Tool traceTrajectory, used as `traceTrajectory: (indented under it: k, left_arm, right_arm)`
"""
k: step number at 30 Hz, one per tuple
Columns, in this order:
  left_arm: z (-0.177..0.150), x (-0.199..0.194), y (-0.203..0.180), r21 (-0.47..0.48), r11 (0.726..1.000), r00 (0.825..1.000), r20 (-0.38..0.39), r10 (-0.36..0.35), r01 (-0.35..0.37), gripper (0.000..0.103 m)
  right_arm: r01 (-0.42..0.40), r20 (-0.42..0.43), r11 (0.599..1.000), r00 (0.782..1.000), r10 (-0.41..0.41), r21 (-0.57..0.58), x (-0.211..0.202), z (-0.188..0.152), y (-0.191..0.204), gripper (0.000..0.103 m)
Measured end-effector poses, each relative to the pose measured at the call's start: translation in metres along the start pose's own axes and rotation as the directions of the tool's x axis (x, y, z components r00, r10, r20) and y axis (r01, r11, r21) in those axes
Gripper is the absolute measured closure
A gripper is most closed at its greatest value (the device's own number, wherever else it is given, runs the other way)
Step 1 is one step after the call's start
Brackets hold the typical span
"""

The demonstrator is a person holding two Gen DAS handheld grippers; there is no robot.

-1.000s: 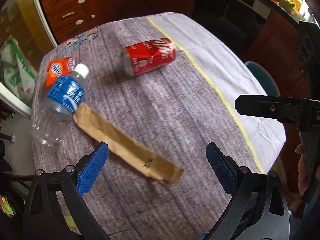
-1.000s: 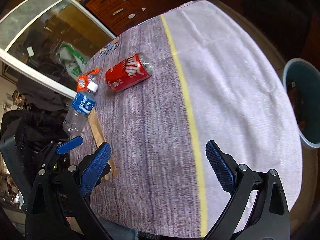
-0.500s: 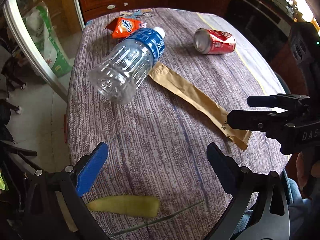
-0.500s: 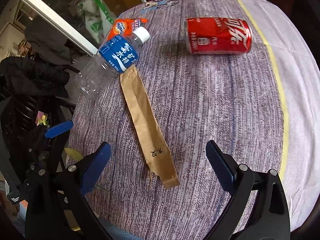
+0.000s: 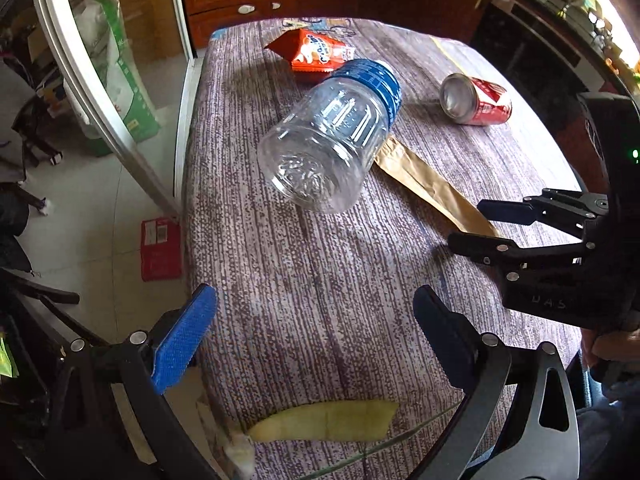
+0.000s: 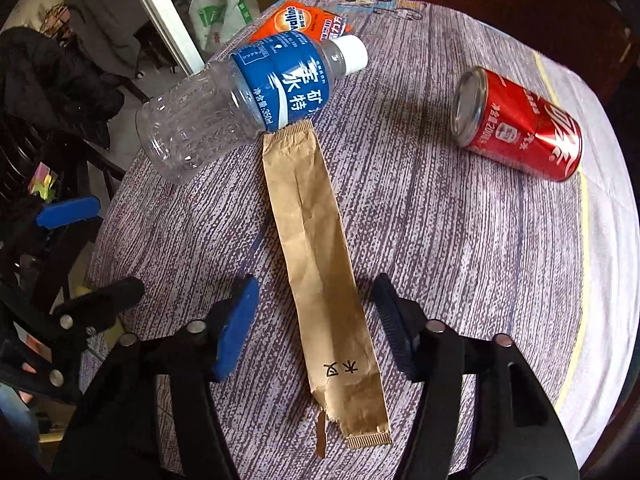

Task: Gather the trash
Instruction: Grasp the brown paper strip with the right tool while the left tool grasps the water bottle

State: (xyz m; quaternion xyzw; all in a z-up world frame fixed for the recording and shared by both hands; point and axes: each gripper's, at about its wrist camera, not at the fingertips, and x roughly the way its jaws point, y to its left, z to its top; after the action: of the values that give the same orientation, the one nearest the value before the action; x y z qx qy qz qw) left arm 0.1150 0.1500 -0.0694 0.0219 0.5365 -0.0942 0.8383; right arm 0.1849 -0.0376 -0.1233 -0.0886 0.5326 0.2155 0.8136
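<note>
- Your table [image 6: 440, 240] wears a purple-grey streaked cloth with a yellow stripe;
- the paper sleeve [image 6: 316, 248] is plain brown;
- the bottle [image 6: 240, 96] is clear, blue-labelled, white-capped;
- the can [image 6: 528, 136] is red; the snack packet [image 5: 316, 54] orange;
- your right hand-held gripper [image 6: 316, 320] has blue pads.

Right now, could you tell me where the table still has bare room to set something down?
Free cloth lies between the brown paper sleeve and the red can, and near the table edge below the plastic bottle. The far end is crowded: the bottle overlaps the sleeve beside the orange packet.
</note>
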Motion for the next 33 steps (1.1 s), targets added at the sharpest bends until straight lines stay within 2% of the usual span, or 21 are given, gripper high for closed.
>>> traceTrajectory:
  k: [1, 2, 3, 5, 11, 16, 23, 26, 28, 30, 32, 33]
  left_arm:
    - [0.003, -0.002, 0.003, 0.004, 1.0, 1.0, 0.005, 0.003, -0.003, 0.004]
    - [0.007, -0.003, 0.004, 0.009, 1.0, 1.0, 0.01, 0.006, -0.006, 0.004]
    - [0.011, -0.005, 0.006, 0.017, 1.0, 1.0, 0.016, 0.009, -0.01, 0.004]
    - [0.023, -0.007, 0.007, 0.039, 0.999, 1.0, 0.025, 0.017, -0.018, 0.004]
    - [0.064, -0.002, 0.001, 0.123, 0.992, 0.999, 0.051, -0.004, -0.003, 0.004]
    - [0.094, 0.027, -0.005, 0.152, 0.987, 0.999, -0.006, -0.048, 0.049, 0.004]
    - [0.102, 0.068, -0.014, 0.173, 0.983, 0.996, -0.078, -0.048, 0.061, 0.004]
    - [0.097, 0.074, -0.019, 0.181, 0.981, 0.996, -0.08, -0.048, 0.062, 0.004]
    - [0.094, 0.073, -0.023, 0.184, 0.981, 0.997, -0.063, -0.05, 0.061, 0.01]
    - [0.092, 0.071, -0.027, 0.189, 0.98, 0.997, -0.062, -0.053, 0.064, 0.031]
    - [0.091, 0.068, -0.032, 0.185, 0.98, 0.996, -0.061, -0.061, 0.072, 0.04]
    - [0.09, 0.065, -0.034, 0.184, 0.981, 0.997, -0.049, -0.058, 0.066, 0.041]
  right_arm:
    - [0.016, 0.009, 1.0, 1.0, -0.016, -0.013, 0.0, 0.0, 0.001, 0.067]
    - [0.03, 0.015, 0.999, 0.999, -0.03, -0.02, -0.001, 0.0, 0.001, 0.076]
    - [0.013, 0.016, 1.0, 1.0, -0.013, -0.017, -0.002, -0.001, -0.002, 0.078]
    - [0.0, 0.015, 1.0, 1.0, 0.0, -0.006, -0.004, -0.003, -0.007, 0.095]
    - [-0.055, 0.006, 0.995, 0.998, 0.055, 0.086, -0.007, -0.012, -0.032, 0.095]
    - [-0.079, 0.004, 0.989, 0.997, 0.079, 0.124, -0.005, -0.014, -0.038, 0.095]
    - [-0.131, 0.005, 0.976, 0.991, 0.133, 0.173, -0.007, -0.019, -0.048, 0.095]
    - [-0.159, 0.007, 0.967, 0.987, 0.161, 0.201, -0.008, -0.023, -0.059, 0.095]
    - [-0.179, 0.01, 0.959, 0.983, 0.181, 0.222, -0.009, -0.025, -0.061, 0.096]
    - [-0.192, 0.013, 0.952, 0.981, 0.195, 0.238, -0.009, -0.027, -0.065, 0.096]
    - [-0.199, 0.016, 0.948, 0.979, 0.201, 0.249, -0.011, -0.031, -0.069, 0.096]
    - [-0.2, 0.017, 0.947, 0.979, 0.202, 0.25, -0.012, -0.033, -0.07, 0.096]
